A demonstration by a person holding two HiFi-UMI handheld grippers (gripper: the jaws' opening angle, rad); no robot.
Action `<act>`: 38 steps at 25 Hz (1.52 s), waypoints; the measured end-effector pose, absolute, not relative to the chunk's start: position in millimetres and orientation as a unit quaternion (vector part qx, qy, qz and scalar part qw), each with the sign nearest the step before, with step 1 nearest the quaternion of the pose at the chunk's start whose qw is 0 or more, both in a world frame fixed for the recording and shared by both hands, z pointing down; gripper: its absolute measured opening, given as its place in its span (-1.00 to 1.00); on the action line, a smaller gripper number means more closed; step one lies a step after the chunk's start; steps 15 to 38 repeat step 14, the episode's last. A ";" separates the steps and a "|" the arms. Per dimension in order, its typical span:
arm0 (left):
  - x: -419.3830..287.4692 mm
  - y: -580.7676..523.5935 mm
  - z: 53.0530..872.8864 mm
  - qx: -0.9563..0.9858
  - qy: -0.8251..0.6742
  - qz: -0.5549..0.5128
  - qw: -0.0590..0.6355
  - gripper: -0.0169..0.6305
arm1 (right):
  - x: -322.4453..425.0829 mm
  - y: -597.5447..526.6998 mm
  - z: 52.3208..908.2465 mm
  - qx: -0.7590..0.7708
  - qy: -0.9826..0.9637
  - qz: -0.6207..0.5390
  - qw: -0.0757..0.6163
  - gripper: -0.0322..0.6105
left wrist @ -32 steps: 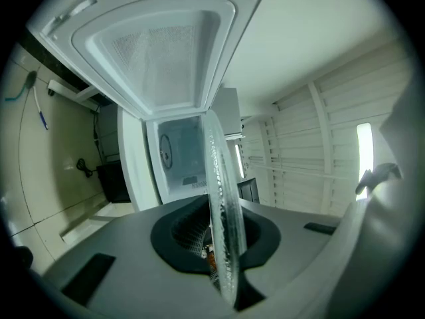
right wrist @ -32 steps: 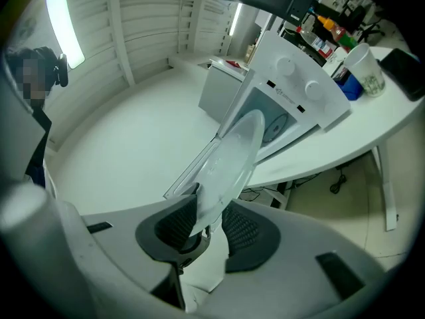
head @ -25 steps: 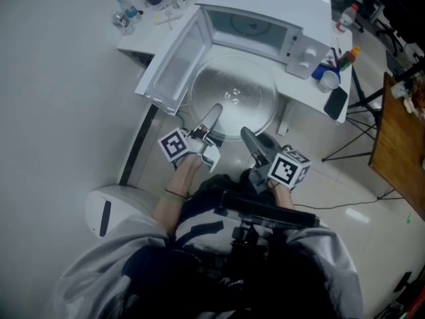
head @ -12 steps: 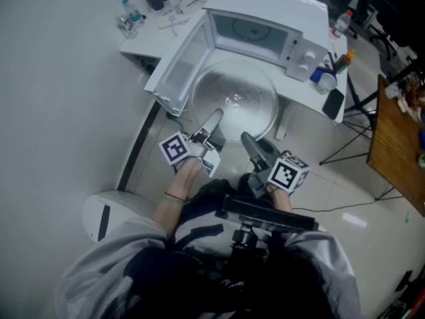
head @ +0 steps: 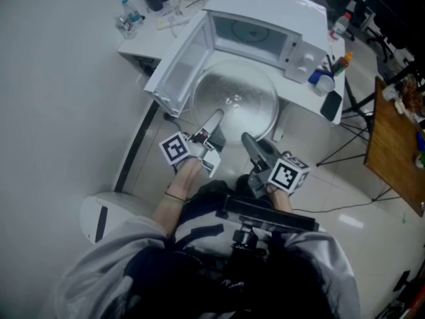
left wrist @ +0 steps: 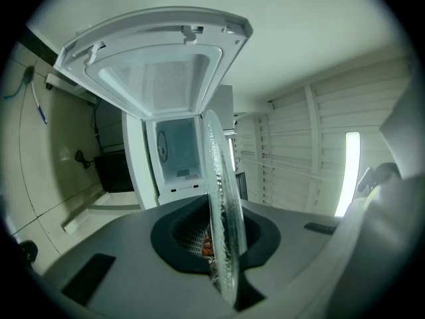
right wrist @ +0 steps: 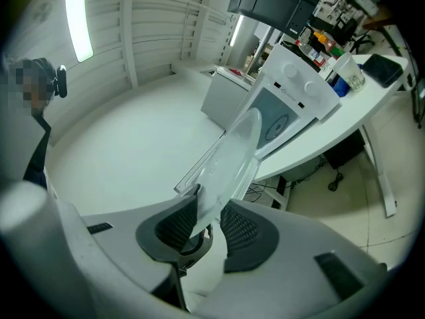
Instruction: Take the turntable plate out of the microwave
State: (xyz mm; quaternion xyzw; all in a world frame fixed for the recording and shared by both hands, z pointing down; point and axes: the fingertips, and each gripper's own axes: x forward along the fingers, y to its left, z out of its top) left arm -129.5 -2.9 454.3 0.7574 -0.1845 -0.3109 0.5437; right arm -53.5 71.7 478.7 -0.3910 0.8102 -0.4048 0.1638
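fingers of left gripper (left wrist: 219, 248) and right gripper (right wrist: 202, 226) both pinched on near rim of turntable plate (head: 234, 105); disc roughly flat, stretching ahead toward microwave (head: 265, 8), already outside cavity, beside open door (head: 180, 65); left nearer door.

Left gripper view: the microwave's open door (left wrist: 156, 65) now reads smaller and lower in frame, its whole outer rim showing where it ran off the top edge 1.3 s ago, and more of the cavity (left wrist: 178, 155) is exposed beneath it. Right gripper view: the desk (right wrist: 352, 118) slopes more steeply up to the right, with cup (right wrist: 350, 72) and phone (right wrist: 385, 68) shifted slightly left. Head view: framing drifts a little, so the turntable plate (head: 234, 105) sits marginally lower in frame.
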 end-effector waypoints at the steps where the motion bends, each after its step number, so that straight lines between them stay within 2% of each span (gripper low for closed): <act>1: -129.9 -3.1 454.5 0.757 -0.185 -0.311 0.544 -0.89 | -53.5 71.4 479.5 -0.391 0.810 -0.405 0.164 -0.55; 38: -136.0 -3.9 454.7 0.756 -0.189 -0.315 0.542 -0.89 | -58.3 69.6 477.1 -0.389 0.813 -0.404 0.156 -0.55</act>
